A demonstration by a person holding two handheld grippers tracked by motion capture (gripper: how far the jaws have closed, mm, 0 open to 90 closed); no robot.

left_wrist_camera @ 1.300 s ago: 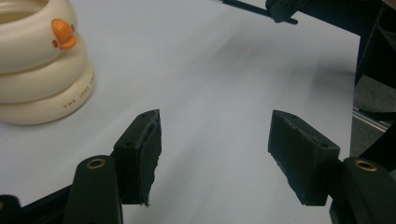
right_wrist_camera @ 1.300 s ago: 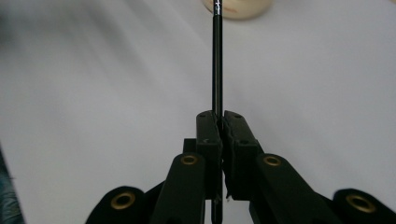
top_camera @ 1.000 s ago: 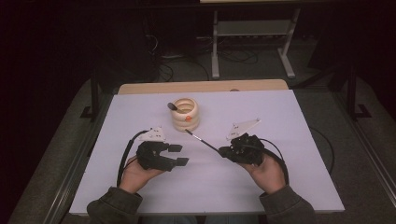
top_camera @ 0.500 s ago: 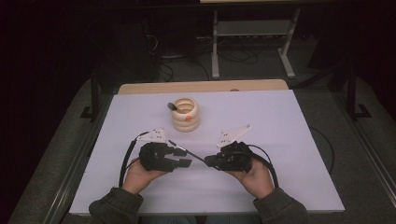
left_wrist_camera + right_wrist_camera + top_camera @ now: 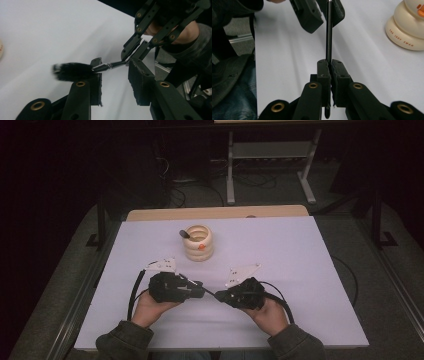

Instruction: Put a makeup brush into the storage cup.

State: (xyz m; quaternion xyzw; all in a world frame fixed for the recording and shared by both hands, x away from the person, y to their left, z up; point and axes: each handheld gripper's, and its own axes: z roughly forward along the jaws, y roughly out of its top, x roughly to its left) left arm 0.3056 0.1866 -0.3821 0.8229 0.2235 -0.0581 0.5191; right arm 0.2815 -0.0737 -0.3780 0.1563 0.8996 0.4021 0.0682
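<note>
Makeup brush [image 5: 82, 70]: black bristle head, dark ferrule with a silver band, thin black handle [image 5: 329, 30]. Held level over the near middle of the counter [image 5: 300, 250], between the two hands, clear of the surface.

Right tongs [image 5: 329, 65]: pressed together on the handle, pads tight on both sides of it; handle end pokes out behind the pads. Seen in the high view at [image 5: 223, 295], pointing left.

Left tongs [image 5: 116, 82]: pointing right toward the other tool, seen from above at [image 5: 199, 290]. Jaws have just been closing, with the brush between them. Still apart: ferrule lies right at the tip of the left-hand pad [image 5: 96, 82]; touching or not, cannot tell. Clear gap to the right-hand pad. Bristles stick out past that pad, slightly blurred. No clamp on the brush yet.

Both hands low at the near edge, left hand [image 5: 150, 307] and right hand [image 5: 267, 312], grey-green sleeves coming in from the bottom. Grey three-cornered plate on top of each tool, cable looping back from each.

Farther out: cream ringed holder [image 5: 197, 242], stacked-ring shape with an orange spot on its side, standing upright on the far middle of the counter, well apart from the brush. Something dark rests at its rim on the far-left side; too small to name. Lettering on the base reads THE JUDY SWAN [image 5: 403, 42].

Counter covered in white, wooden strip along the far edge.
</note>
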